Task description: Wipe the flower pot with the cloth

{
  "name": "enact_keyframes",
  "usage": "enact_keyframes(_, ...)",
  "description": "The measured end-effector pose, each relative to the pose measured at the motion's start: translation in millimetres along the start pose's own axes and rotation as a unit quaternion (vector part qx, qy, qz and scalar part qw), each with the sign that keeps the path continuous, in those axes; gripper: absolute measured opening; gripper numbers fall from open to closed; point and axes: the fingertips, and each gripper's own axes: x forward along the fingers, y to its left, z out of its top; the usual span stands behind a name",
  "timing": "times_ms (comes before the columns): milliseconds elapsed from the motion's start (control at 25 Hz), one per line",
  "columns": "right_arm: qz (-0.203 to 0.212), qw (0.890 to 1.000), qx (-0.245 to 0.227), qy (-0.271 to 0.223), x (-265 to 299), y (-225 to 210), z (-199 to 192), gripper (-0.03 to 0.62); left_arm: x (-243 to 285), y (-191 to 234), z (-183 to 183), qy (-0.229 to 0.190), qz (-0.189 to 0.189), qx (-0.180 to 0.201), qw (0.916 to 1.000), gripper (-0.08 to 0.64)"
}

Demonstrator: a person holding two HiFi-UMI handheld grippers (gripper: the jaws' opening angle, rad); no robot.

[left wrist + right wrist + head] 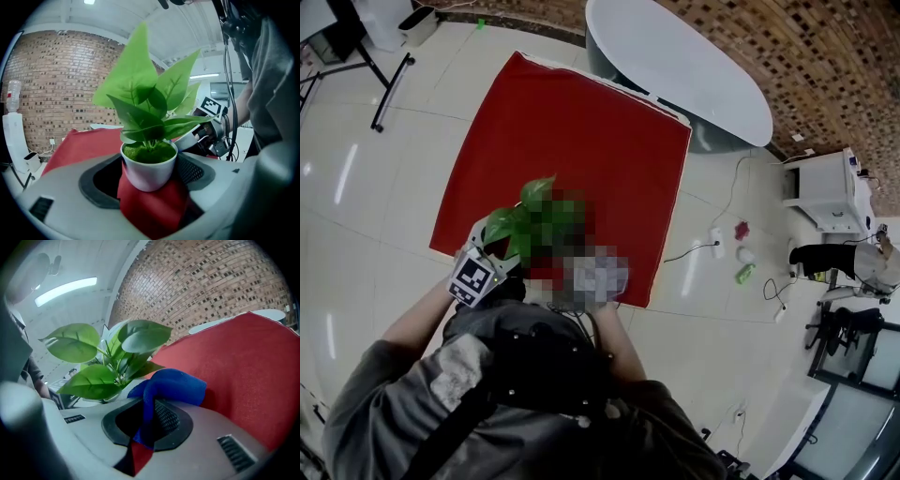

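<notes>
A small white flower pot (149, 169) with a leafy green plant (145, 103) sits between the jaws of my left gripper (149, 180), which is shut on it above the red mat (84, 145). In the head view the plant (530, 216) is over the mat's near edge, with the left gripper (483, 272) at its left. My right gripper (150, 416) is shut on a bunched blue cloth (173, 385), held just right of the plant's leaves (98, 378). In the head view the right gripper is hidden behind a blurred patch.
The red mat (581, 141) covers a square area on the tiled floor. A white oval table (694, 66) stands beyond it. Small bottles (743, 262) and cables lie at the right, near a white cabinet (825, 192). A stand leg (389, 89) is at far left.
</notes>
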Motion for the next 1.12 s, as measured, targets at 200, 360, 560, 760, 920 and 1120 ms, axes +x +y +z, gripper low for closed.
enact_keyframes(200,-0.053,0.990,-0.105,0.072,10.2,-12.6,-13.8,0.058,5.3,5.9,-1.5,0.002,-0.051,0.018,0.9986,0.400)
enact_keyframes(360,-0.078,0.981,-0.144,0.105,9.8,-17.3,-18.2,0.058,8.3,5.8,2.9,0.008,-0.090,0.034,0.9953,0.402)
enact_keyframes(560,-0.072,0.987,-0.113,0.090,6.3,-17.3,-17.5,0.058,10.8,6.9,5.2,0.007,-0.101,0.042,0.9940,0.407)
enact_keyframes(760,-0.044,0.990,-0.106,0.079,4.1,-20.6,-18.1,0.058,11.7,8.6,-6.6,0.018,-0.055,0.027,0.9980,0.407)
enact_keyframes(920,-0.008,0.991,-0.101,0.083,-2.8,-18.9,-15.1,0.058,-2.9,11.9,-11.6,0.032,0.033,-0.021,0.9987,0.407)
enact_keyframes(1120,0.052,0.991,-0.087,0.086,-16.6,-14.3,-11.5,0.058,-0.5,-11.5,-0.4,0.027,0.142,-0.066,0.9874,0.425)
